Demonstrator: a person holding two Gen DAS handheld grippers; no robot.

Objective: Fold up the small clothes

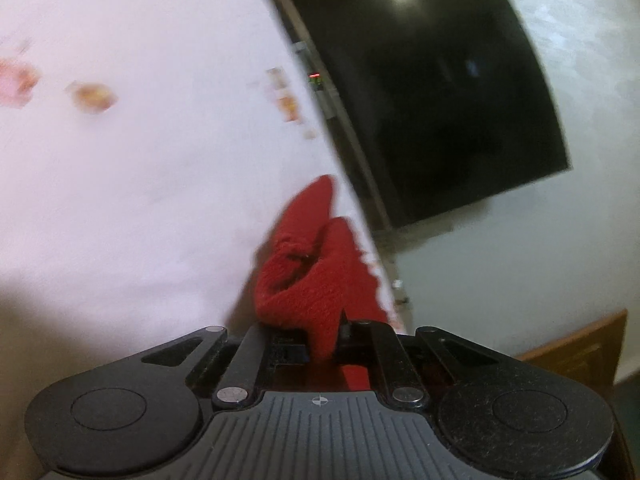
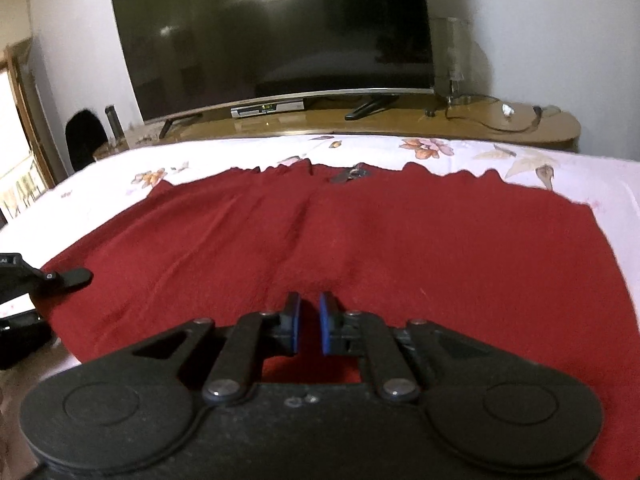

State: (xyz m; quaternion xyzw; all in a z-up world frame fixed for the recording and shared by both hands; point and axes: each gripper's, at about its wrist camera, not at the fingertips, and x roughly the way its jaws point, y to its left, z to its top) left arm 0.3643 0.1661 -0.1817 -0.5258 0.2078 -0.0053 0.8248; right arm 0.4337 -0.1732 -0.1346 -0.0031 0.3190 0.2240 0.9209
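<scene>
A dark red garment (image 2: 400, 240) lies spread flat on a white floral bedsheet (image 2: 460, 152), with a small metal piece (image 2: 352, 174) at its far edge. My right gripper (image 2: 311, 312) sits at the garment's near edge. Its blue pads (image 2: 297, 322) stand almost together with red cloth filling the narrow gap. In the left wrist view my left gripper (image 1: 332, 332) is shut on a bunched corner of the red garment (image 1: 316, 280), which rises in folds over the fingers. A finger of the left gripper (image 2: 76, 276) shows at the garment's left edge.
The bedsheet (image 1: 140, 160) stretches left of the held corner. Beyond the bed's far edge stands a wooden cabinet (image 2: 400, 120) with a large dark television (image 2: 272, 32), a set-top box (image 2: 266, 110) and cables. A pale wall (image 1: 520, 260) is behind.
</scene>
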